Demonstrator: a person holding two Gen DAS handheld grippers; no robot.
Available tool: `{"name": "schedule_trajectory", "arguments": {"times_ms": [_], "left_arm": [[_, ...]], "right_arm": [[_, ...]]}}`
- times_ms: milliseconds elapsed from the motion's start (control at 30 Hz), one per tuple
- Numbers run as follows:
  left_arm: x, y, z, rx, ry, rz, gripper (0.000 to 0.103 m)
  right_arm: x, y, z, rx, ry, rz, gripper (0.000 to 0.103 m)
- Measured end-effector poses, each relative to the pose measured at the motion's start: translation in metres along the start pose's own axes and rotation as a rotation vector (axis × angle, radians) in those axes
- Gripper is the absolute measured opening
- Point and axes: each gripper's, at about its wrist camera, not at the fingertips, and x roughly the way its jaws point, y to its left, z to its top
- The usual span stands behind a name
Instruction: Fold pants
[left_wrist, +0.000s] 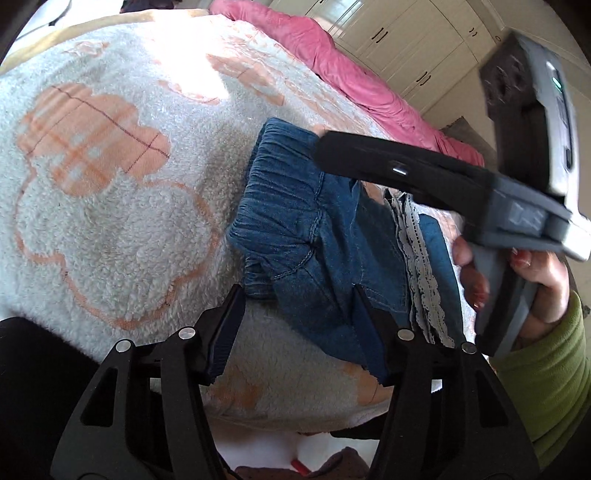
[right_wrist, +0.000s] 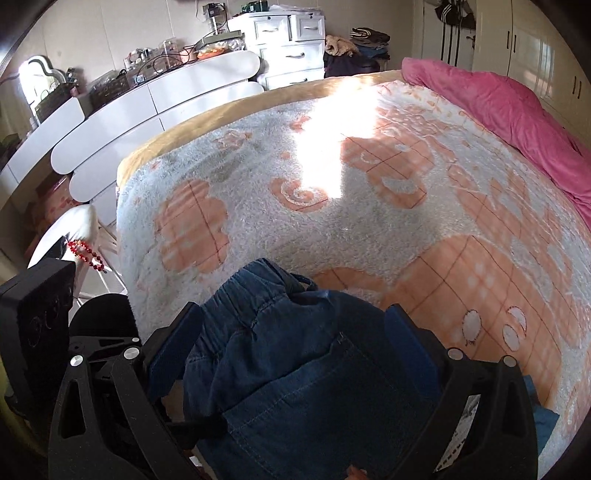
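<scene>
Free room: blanket (right_wrist: 258, 192) lies bare beyond the pants (right_wrist: 295, 350).
Obstacles: pink quilt (right_wrist: 517, 122) along the far-right edge; right gripper (left_wrist: 332, 147) over the pants' waistband.

A: Pants (left_wrist: 314, 236), ahead of the left gripper (left_wrist: 299, 325): blue denim cloth, matt, with a gathered elastic waistband and visible stitching. White lace trim (left_wrist: 424, 280) lies just beside them, openwork cloth.

B: And the blanket (left_wrist: 122, 229) under both grippers?

A: Thick fleece, rough and tufted, matt, pale with orange patches. Beyond it, the pink quilt (right_wrist: 517, 122): smooth cloth, slight sheen.

B: The tools themselves?

A: Left gripper: matt black plastic, shiny metal rivets, ribbed finger pads (left_wrist: 225, 339). Right gripper (right_wrist: 295, 350): the same plastic, with blue pads (right_wrist: 173, 347).

B: Furniture?

A: Far left of the right gripper, white dresser (right_wrist: 122, 110), glossy. Wardrobe doors (left_wrist: 413, 40) cream, glossy too.
</scene>
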Motion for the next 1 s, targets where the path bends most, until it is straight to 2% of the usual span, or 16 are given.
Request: {"name": "schedule_trajectory", "arguments": {"times_ms": [233, 367, 433, 467, 500, 600, 800, 933, 1000], "left_arm": [[0.001, 0.003, 0.001, -0.005, -0.001, -0.016, 0.051], [-0.002, 0.004, -0.001, 0.001, -0.003, -0.034, 0.058], [-0.001, 0.001, -0.002, 0.016, -0.001, -0.034, 0.062], [0.001, 0.0, -0.001, 0.02, 0.0, -0.031, 0.065], [0.001, -0.002, -0.001, 0.026, 0.0, -0.027, 0.066], [0.003, -0.008, -0.001, 0.048, 0.002, -0.009, 0.068], [0.002, -0.023, -0.002, 0.074, -0.003, 0.031, 0.068], [0.006, -0.039, 0.002, 0.075, 0.016, -0.03, 0.068], [0.01, -0.055, 0.003, 0.107, 0.025, -0.046, 0.068]], "right_arm": [[0.038, -0.005, 0.007, 0.028, 0.074, 0.043, 0.098], [0.048, -0.013, -0.003, 0.088, 0.081, 0.11, 0.096], [0.047, -0.013, -0.007, 0.076, 0.068, 0.112, 0.072], [0.045, -0.013, -0.009, 0.071, 0.057, 0.134, 0.066], [0.041, -0.013, -0.011, 0.081, 0.044, 0.159, 0.055], [0.027, -0.013, -0.013, 0.099, 0.007, 0.173, 0.045], [-0.009, -0.026, -0.021, 0.159, -0.076, 0.236, 0.039], [-0.034, -0.034, -0.028, 0.174, -0.128, 0.26, 0.039], [-0.047, -0.041, -0.032, 0.186, -0.151, 0.272, 0.039]]}}
